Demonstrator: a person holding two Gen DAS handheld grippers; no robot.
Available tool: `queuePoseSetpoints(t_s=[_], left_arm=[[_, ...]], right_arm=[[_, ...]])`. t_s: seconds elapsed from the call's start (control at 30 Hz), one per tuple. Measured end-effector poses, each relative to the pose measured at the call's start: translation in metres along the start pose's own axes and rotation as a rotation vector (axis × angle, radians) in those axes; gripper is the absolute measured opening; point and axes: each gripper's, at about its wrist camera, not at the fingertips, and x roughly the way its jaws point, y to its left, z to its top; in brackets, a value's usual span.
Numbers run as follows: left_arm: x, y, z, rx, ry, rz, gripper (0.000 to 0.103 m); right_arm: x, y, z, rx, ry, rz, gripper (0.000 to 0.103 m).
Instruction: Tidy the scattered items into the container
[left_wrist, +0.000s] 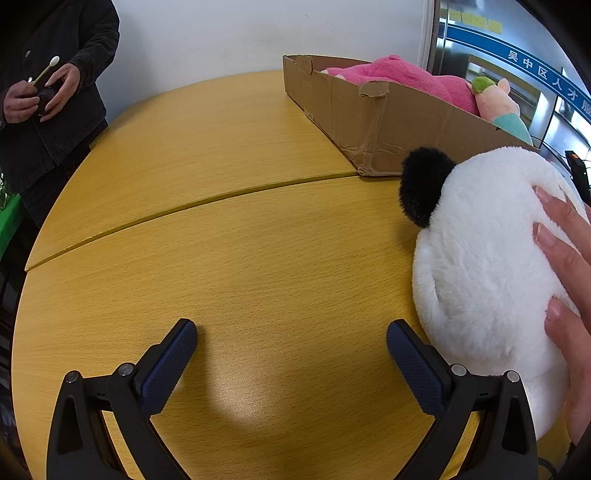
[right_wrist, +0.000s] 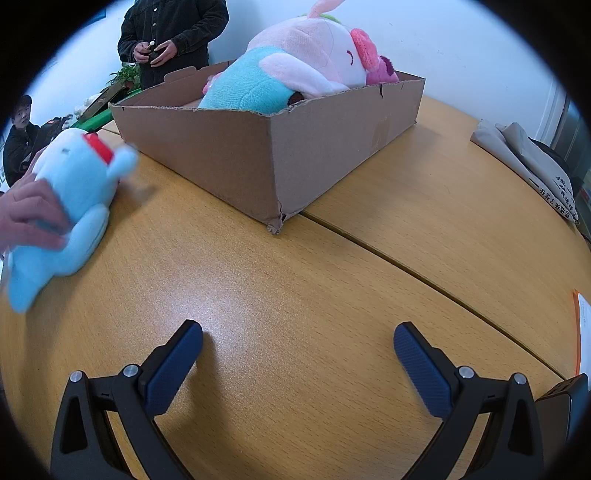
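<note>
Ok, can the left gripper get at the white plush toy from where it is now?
Probably not yet. The left gripper is open and the white plush toy sits just beside its right finger, but a bare hand rests on the toy, so a grasp would crowd that hand.

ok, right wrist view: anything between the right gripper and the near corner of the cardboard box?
Nothing. Only bare wooden tabletop lies between the open right gripper and the cardboard box corner, seen in the right wrist view.

Two low fisheye views skim a wooden table (left_wrist: 258, 258), each looking forward between its own gripper's fingers. The left wrist view sees the cardboard box (left_wrist: 369, 122) ahead to the right; the right wrist view faces its near corner (closer, dead ahead). Both share box and tabletop.
</note>
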Motion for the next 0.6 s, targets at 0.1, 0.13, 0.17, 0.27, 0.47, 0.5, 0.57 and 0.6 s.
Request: queuePoseSetpoints(t_s=[0.1, 0.13, 0.17, 0.27, 0.47, 0.5, 0.57, 0.6], left_arm=[[0.0001, 0.0000, 0.0004, 0.000, 0.000, 0.000, 0.103], [0.0002, 0.0001, 0.0006, 0.000, 0.000, 0.000, 0.103], [0.0001, 0.0000, 0.0005, 0.000, 0.000, 0.000, 0.103], [0.0000, -0.0002, 0.0006, 0.000, 0.000, 0.000, 0.103], [0.0017, 0.0035, 0.0020, 0.000, 0.000, -0.001, 0.103], [0.0021, 0.0040, 0.0023, 0.000, 0.000, -0.001, 0.103], [0.0025, 0.0046, 0.0025, 0.000, 0.000, -0.001, 0.103], [0.0026, 0.0046, 0.0025, 0.000, 0.000, -0.001, 0.103]], right_arm=[[-0.0008, -0.0001, 0.0011, 0.000, -0.001, 0.000, 0.103], [-0.0009, 0.0002, 0.0003, 0.000, -0.001, 0.000, 0.103], [-0.0007, 0.0000, 0.0008, 0.000, -0.001, 0.000, 0.103], [-0.0004, -0.0002, 0.0004, 0.000, -0.001, 0.000, 0.103], [-0.0003, -0.0006, 0.0011, 0.000, -0.001, -0.001, 0.103], [-0.0002, -0.0006, 0.0012, 0.000, -0.001, -0.001, 0.103], [-0.0002, -0.0006, 0.0014, 0.000, -0.001, -0.001, 0.103], [-0.0003, -0.0006, 0.0016, 0.000, -0.001, -0.001, 0.103]])
